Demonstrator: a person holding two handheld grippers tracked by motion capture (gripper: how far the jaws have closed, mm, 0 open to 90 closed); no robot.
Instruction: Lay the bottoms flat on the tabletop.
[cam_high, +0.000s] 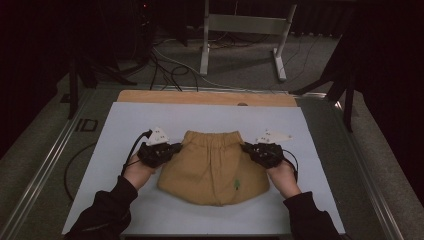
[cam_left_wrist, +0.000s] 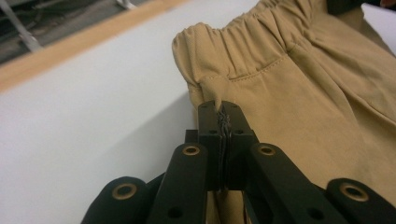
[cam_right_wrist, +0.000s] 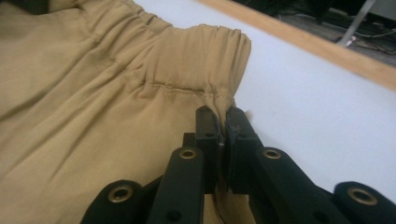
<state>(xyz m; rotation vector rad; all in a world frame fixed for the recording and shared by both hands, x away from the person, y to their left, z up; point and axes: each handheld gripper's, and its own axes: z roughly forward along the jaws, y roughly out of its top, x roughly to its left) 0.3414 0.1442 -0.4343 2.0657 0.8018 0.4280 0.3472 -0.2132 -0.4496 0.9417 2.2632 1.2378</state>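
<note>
shorts (cam_high: 212, 167) lie mid-mat, waistband toward the far edge. left gripper (cam_left_wrist: 223, 114) and right gripper (cam_right_wrist: 221, 122) each pinch a side seam; lift both evenly, keeping the cloth taut.

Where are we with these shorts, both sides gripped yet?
Done: the left gripper and right gripper are each shut on a side edge of the tan shorts, just below the elastic waistband. In hand: both pinches hold. Left: the shorts lie spread on the white mat, unfolded.
</note>
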